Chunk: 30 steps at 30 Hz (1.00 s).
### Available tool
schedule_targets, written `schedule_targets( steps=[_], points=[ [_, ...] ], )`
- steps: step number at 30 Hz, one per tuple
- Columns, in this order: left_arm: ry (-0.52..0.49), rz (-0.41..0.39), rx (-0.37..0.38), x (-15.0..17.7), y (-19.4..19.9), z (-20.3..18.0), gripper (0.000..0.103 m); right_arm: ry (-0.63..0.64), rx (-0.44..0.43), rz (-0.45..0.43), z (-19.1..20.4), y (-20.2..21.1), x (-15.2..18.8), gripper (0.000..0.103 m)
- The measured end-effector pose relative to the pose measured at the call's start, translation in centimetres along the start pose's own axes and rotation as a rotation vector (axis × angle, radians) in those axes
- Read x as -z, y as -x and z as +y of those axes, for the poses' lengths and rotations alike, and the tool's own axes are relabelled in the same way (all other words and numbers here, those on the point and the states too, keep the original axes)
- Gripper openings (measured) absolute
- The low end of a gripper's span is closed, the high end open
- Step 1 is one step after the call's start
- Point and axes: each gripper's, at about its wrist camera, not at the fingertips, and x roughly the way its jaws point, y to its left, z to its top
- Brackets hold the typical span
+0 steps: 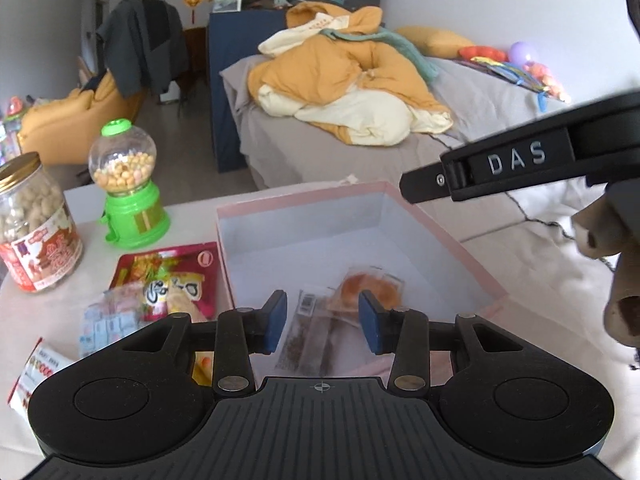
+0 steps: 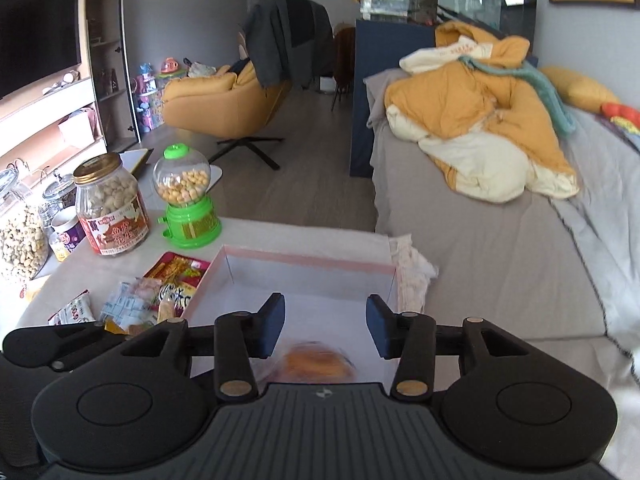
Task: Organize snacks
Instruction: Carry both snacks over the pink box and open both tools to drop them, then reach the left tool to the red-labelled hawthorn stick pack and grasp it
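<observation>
While two packets [image 1: 340, 312] are sitting in the pink box [image 1: 460, 236], I'm holding both grippers [image 1: 322, 320] [image 2: 326, 326] open and empty; the packets at lower left [image 1: 160, 280] are still waiting.

I can read "DAS" in raised pale letters on the black right tool [image 1: 516, 159], at two o'clock in my left wrist view. The peanut jar's label [image 2: 118, 231] and the red snack packet [image 1: 172, 276] carry print I cannot read.
</observation>
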Motion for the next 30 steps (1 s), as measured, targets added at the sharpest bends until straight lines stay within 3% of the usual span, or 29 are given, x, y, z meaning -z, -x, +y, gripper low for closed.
schedule_targets(
  steps=[3,6,12,15,21,25,30],
  points=[
    [0.081,-0.038,0.001,1.0,2.0,2.6,0.045,-0.015,-0.030,-0.007,0.2,1.1,1.0,0.047],
    [0.230,-0.064,-0.007,2.8,3.8,6.0,0.044,-0.028,-0.072,-0.008,0.4,1.9,3.0,0.057],
    [0.427,-0.038,-0.056,6.6,4.9,11.3,0.044,-0.053,-0.200,0.097,2.7,0.7,8.0,0.057],
    [0.459,-0.046,-0.070,7.6,5.2,12.6,0.044,-0.027,-0.246,0.143,5.1,-0.7,10.0,0.057],
    [0.462,-0.075,-0.239,8.8,7.1,14.9,0.044,0.070,-0.320,0.085,11.4,-1.3,10.2,0.061],
    [0.525,-0.080,-0.213,10.0,8.2,16.6,0.044,0.089,-0.341,0.069,15.6,-2.7,8.7,0.061],
    [0.552,-0.128,-0.188,10.7,10.3,17.5,0.044,0.143,-0.243,0.062,18.9,-5.5,8.0,0.061]
  ],
)
